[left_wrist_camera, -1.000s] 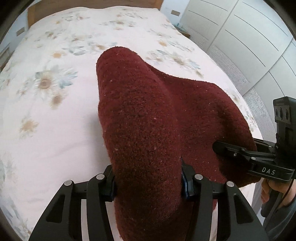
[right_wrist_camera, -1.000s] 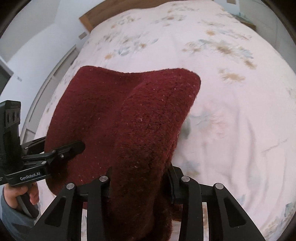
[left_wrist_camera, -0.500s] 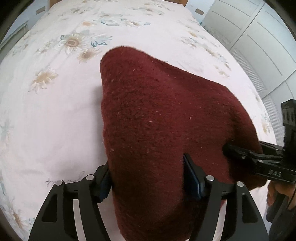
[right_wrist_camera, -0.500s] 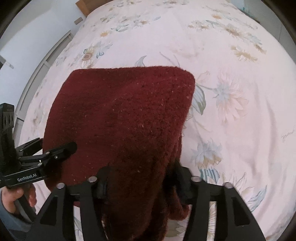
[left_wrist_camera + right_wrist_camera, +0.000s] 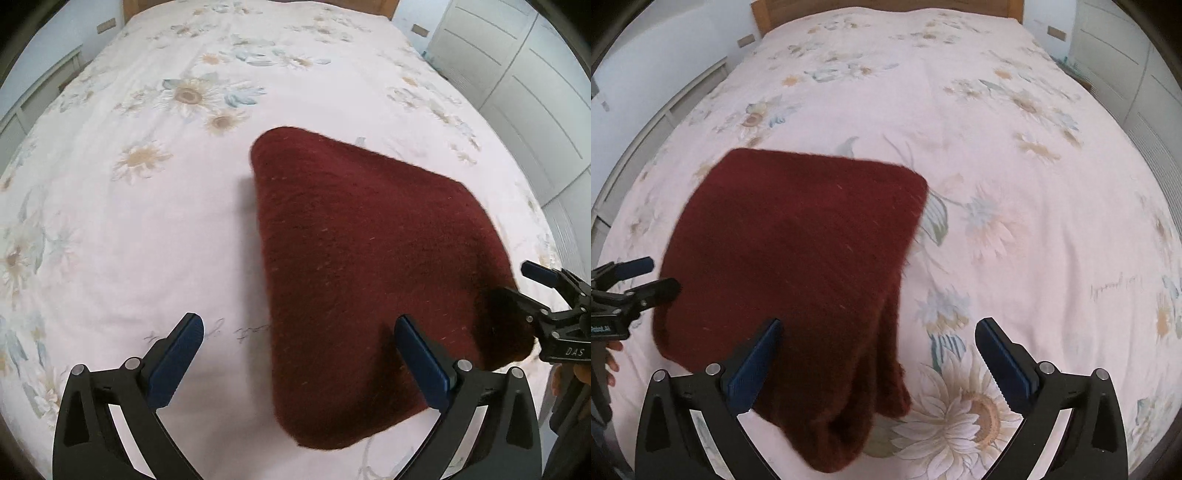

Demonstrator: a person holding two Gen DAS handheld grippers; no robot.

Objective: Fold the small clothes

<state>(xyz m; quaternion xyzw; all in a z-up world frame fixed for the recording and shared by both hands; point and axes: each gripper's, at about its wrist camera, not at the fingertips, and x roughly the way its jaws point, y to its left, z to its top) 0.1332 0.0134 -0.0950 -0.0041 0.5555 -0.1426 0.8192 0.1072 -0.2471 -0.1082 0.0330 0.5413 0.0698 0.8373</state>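
Observation:
A dark red knitted garment (image 5: 362, 280) lies folded on the bed; it also shows in the right wrist view (image 5: 798, 266). My left gripper (image 5: 299, 350) is open just above its near left edge, holding nothing. My right gripper (image 5: 879, 350) is open over its near right edge, holding nothing. The right gripper also shows at the right edge of the left wrist view (image 5: 532, 284), open beside the garment's corner. The left gripper shows at the left edge of the right wrist view (image 5: 646, 277), open.
The bed (image 5: 129, 229) has a white floral cover (image 5: 1034, 221). A wooden headboard (image 5: 886, 7) is at the far end. White wardrobe doors (image 5: 517, 74) stand to the right. A white wall and radiator (image 5: 646, 92) are to the left.
Both grippers have opened and let go of the red garment, which has dropped flat onto the bed. Both grippers have pulled back toward the near edge.

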